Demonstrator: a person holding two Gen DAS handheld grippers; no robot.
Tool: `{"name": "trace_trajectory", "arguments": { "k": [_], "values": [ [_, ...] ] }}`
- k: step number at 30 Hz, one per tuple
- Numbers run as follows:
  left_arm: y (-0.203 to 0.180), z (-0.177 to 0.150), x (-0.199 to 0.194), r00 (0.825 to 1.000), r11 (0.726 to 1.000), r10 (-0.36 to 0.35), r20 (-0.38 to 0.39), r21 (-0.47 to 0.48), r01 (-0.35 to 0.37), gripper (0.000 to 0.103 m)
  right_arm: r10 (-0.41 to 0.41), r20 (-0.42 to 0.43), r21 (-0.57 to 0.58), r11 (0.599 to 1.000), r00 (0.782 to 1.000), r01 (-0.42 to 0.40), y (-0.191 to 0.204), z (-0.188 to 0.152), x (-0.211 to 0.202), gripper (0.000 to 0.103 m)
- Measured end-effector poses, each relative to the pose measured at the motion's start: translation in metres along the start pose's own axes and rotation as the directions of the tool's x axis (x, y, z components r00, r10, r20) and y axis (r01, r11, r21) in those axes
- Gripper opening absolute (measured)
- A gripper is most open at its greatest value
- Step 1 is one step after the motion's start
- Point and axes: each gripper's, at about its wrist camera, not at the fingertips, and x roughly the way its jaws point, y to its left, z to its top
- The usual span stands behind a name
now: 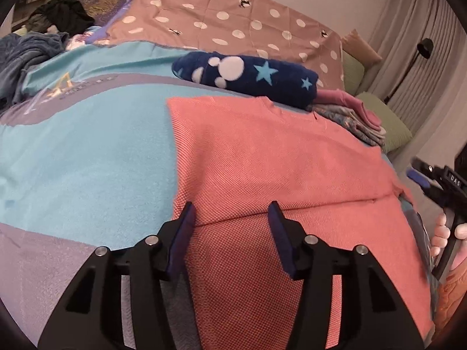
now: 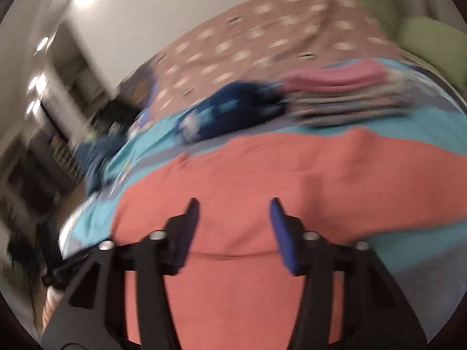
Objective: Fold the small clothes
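**Coral garment flat on the bed, both grippers open above it**

A coral-pink knit garment [image 1: 277, 157] lies spread on the bed, over a turquoise and grey blanket [image 1: 87, 151]. A fold edge runs across it in the near part, so a lower layer lies doubled over or under the rest; which way is hard to say from the left wrist view.

The left gripper [image 1: 232, 213] hangs over the near left part of the garment with its jaws set moderately apart and nothing between them; its blue pads [image 1: 275, 221] sit clear of the cloth. The right gripper [image 2: 233, 210] is likewise part-open and empty above the same garment [image 2: 262, 175], though that view is badly smeared. From the left wrist view it [image 1: 420, 172] shows at the far right edge, off the side of the garment, held by a hand [image 1: 443, 233].

Behind the garment sits a rolled navy fleece item with white shapes and blue stars [image 1: 248, 73], and just beside it a stack of folded clothes topped in pink [image 1: 350, 110]. A brown spotted sheet [image 1: 233, 20] covers the far side, with a heap of dark clothes [image 1: 61, 14] at the far left corner.
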Motion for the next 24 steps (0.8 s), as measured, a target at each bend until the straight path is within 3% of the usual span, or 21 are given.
{"name": "trace_trajectory", "arguments": {
  "k": [2,3,6,11,13,14,18,20,21,24],
  "values": [
    [-0.011,0.006,-0.010,0.999,1.000,0.022,0.039,0.005,-0.022,0.054,-0.077,0.010,0.194,0.978,0.997,0.074,-0.075,0.007,-0.023,0.051],
    [-0.017,0.009,-0.014,0.999,1.000,0.005,0.052,0.014,-0.005,0.054,-0.096,-0.002,0.313,0.945,0.995,0.091,-0.114,0.006,-0.033,0.044],
    [-0.050,0.021,-0.015,0.998,0.996,-0.027,0.061,0.091,0.021,0.054,-0.097,-0.006,0.630,0.773,0.995,0.079,-0.216,-0.010,-0.061,0.040],
    [-0.084,0.031,0.021,1.000,0.990,-0.007,-0.002,0.141,0.007,0.054,-0.184,0.052,0.819,0.571,0.982,0.064,-0.301,-0.036,-0.086,0.038],
    [-0.087,0.032,0.033,1.000,0.990,-0.002,-0.007,0.144,0.003,0.054,-0.183,0.079,0.851,0.525,0.980,0.030,-0.321,-0.039,-0.090,0.038],
    [-0.088,0.032,0.040,1.000,0.990,-0.002,-0.013,0.143,0.004,0.054,-0.184,0.094,0.863,0.505,0.979,0.012,-0.329,-0.040,-0.089,0.038],
    [-0.080,0.025,0.064,0.997,0.994,0.007,-0.075,0.112,0.002,0.054,-0.225,0.115,0.871,0.492,0.967,0.011,-0.339,-0.034,-0.080,0.038],
    [-0.075,0.026,0.061,0.997,0.996,-0.023,-0.072,0.084,0.029,0.055,-0.259,0.122,0.875,0.485,0.958,0.020,-0.341,-0.032,-0.075,0.027],
    [-0.072,0.026,0.062,0.997,0.997,-0.035,-0.073,0.073,0.040,0.055,-0.276,0.113,0.876,0.481,0.954,0.036,-0.341,-0.029,-0.074,0.011],
    [-0.071,0.025,0.063,0.996,0.996,-0.054,-0.074,0.068,0.059,0.059,-0.254,0.162,0.869,0.495,0.954,-0.016,-0.334,-0.018,-0.074,0.004]
  ]
}}
